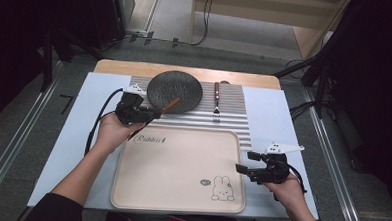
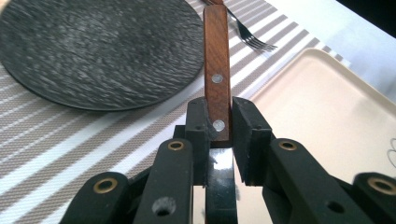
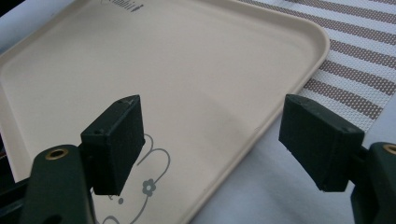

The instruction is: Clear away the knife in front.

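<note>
The left gripper (image 1: 151, 113) is seen at about ten o'clock from the middle of the beige tray (image 1: 177, 200), held in the person's left hand (image 1: 110, 132). Its jaws are closed on the wooden handle of a knife (image 2: 217, 70); in the left gripper view the handle is clamped between both pads (image 2: 198, 123), and two metal rivets are visible on it. The handle runs out past the jaw tips over the edge of the dark round plate (image 1: 175, 89), and its far end is seen against the plate's rim at about five o'clock. The blade is not clearly shown.

The plate is set on a striped placemat (image 1: 234, 99). A fork (image 1: 216, 101) with a wooden handle lies on the mat at three o'clock from the plate, apart from it.

The right gripper (image 1: 246, 162) is held at the tray's right edge, about three o'clock from its middle. Its jaws stand wide apart and nothing is held between them; the tray's rim is seen beneath them in the right gripper view
</note>
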`<action>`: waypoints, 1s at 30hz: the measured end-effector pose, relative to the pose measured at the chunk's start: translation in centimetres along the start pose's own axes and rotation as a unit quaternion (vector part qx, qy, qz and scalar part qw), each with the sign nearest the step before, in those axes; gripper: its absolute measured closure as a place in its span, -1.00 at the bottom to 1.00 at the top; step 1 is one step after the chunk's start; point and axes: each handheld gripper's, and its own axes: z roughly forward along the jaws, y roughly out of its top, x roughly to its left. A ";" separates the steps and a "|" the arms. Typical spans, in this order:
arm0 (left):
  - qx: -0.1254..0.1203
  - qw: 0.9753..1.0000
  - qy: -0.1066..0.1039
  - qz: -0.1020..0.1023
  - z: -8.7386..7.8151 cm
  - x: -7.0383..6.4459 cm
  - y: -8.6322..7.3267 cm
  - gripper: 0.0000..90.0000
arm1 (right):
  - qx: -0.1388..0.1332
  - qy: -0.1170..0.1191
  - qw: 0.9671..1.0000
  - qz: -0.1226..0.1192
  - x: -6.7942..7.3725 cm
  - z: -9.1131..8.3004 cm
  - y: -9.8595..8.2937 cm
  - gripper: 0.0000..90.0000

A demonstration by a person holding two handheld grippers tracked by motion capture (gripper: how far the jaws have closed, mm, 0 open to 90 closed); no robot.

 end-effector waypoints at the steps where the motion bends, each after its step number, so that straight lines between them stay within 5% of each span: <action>1: 0.000 1.000 -0.002 0.002 0.0 -0.2 -0.1 0.73 | 0.000 0.000 1.000 0.000 0.0 0.0 0.0 -0.55; 19: 0.013 1.000 -0.028 0.003 0.4 -2.5 -2.4 0.73 | 0.000 0.000 1.000 0.000 0.0 0.0 0.0 -0.55; 30: 0.022 0.999 -0.043 0.021 0.2 -4.0 -4.0 0.73 | 0.001 0.000 1.000 0.000 0.0 0.0 0.0 -0.55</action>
